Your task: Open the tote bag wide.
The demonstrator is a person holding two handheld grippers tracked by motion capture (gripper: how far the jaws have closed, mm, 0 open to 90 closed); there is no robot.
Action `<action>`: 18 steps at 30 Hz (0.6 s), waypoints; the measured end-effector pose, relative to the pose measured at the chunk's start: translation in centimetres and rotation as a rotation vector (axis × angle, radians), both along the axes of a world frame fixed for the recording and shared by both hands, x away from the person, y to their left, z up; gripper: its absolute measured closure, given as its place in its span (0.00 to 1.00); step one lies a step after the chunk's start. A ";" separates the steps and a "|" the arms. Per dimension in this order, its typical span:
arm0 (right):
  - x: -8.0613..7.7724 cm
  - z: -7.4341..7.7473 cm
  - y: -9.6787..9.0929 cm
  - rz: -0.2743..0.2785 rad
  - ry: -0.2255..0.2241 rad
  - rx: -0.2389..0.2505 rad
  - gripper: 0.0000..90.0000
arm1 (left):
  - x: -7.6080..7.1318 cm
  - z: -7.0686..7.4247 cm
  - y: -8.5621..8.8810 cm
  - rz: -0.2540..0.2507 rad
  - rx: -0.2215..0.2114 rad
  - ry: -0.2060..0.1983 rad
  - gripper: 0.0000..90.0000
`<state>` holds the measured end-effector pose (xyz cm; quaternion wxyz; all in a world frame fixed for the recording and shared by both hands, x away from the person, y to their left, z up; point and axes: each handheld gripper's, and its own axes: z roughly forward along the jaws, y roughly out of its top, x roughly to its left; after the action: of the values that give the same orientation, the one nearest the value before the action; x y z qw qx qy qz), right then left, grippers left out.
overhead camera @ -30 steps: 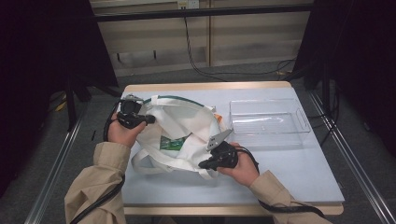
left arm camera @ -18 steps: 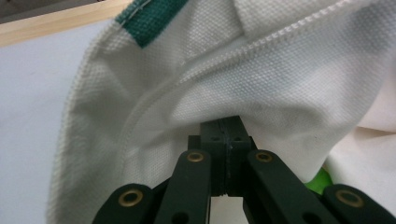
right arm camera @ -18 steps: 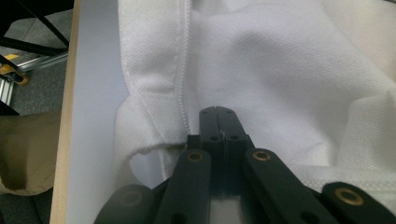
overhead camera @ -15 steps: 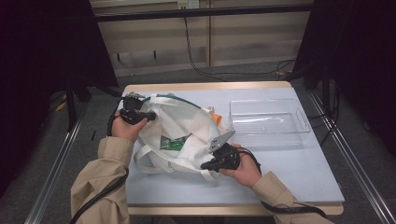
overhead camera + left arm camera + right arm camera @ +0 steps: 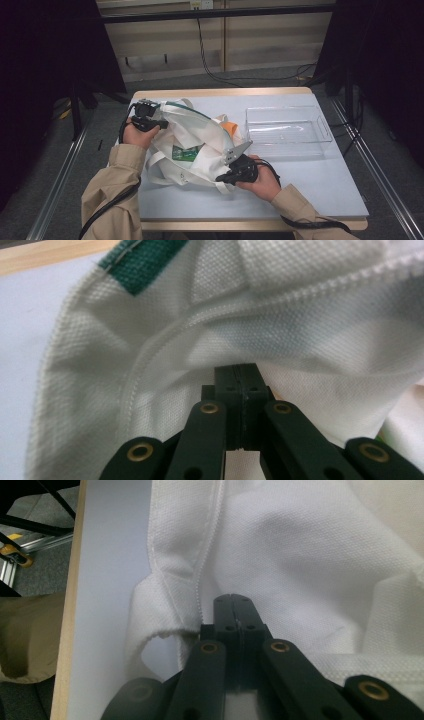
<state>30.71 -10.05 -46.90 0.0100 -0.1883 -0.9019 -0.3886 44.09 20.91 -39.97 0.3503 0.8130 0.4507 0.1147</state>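
Observation:
A white cloth bag [image 5: 195, 135] with green trim [image 5: 142, 262] lies crumpled on the left half of the pale blue table [image 5: 310, 190]. An orange thing [image 5: 228, 127] peeks out at the bag's right side, and a green patch [image 5: 187, 152] shows at its middle. My left gripper [image 5: 159, 122] is at the bag's far left edge. In the left gripper view its jaws [image 5: 240, 371] are shut with the white cloth [image 5: 300, 325] pinched at their tips. My right gripper [image 5: 222, 178] is at the bag's near right side, and its jaws [image 5: 232, 600] are shut on a fold of the cloth [image 5: 310, 555].
A clear plastic tray [image 5: 290, 150] stands at the back right of the table. Cables trail from both grippers along the person's tan sleeves. Metal rails run along both sides of the table, and dark curtains hang left and right.
My left gripper has shifted slightly to the right and a little lower, taking the bag's edge with it. The right gripper has kept still.

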 end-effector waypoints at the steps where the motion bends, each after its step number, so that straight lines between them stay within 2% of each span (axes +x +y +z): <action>1: 0.0 0.0 0.0 0.000 0.001 0.000 1.00 | 0.1 -0.1 0.1 -0.005 0.007 0.002 1.00; 10: -0.1 -0.1 0.0 0.012 0.007 -0.004 1.00 | 0.7 -0.6 0.2 0.001 0.003 0.008 1.00; 11: -0.1 -0.1 0.0 0.016 0.006 -0.003 1.00 | 0.8 -0.7 0.1 0.014 -0.010 0.008 1.00; 12: -0.2 -0.1 0.0 0.008 0.010 -0.008 1.00 | 0.9 -0.7 0.2 0.002 0.003 0.010 1.00; 14: -0.2 -0.1 0.0 0.011 0.008 -0.007 1.00 | 1.0 -0.8 0.0 0.011 -0.004 0.011 1.00; 15: -0.2 -0.2 0.0 0.010 0.002 -0.007 1.00 | 1.1 -0.8 0.1 -0.003 0.002 0.015 1.00; 17: -0.3 -0.2 0.0 0.013 0.012 -0.008 1.00 | 1.2 -0.9 0.0 0.000 0.010 0.009 1.00; 18: -0.3 -0.3 0.0 0.016 0.016 -0.007 1.00 | 1.2 -0.9 -0.1 0.006 -0.002 0.007 1.00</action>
<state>30.44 -10.08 -47.17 0.0197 -0.1843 -0.9046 -0.3838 45.28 20.83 -40.86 0.3493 0.8115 0.4547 0.1126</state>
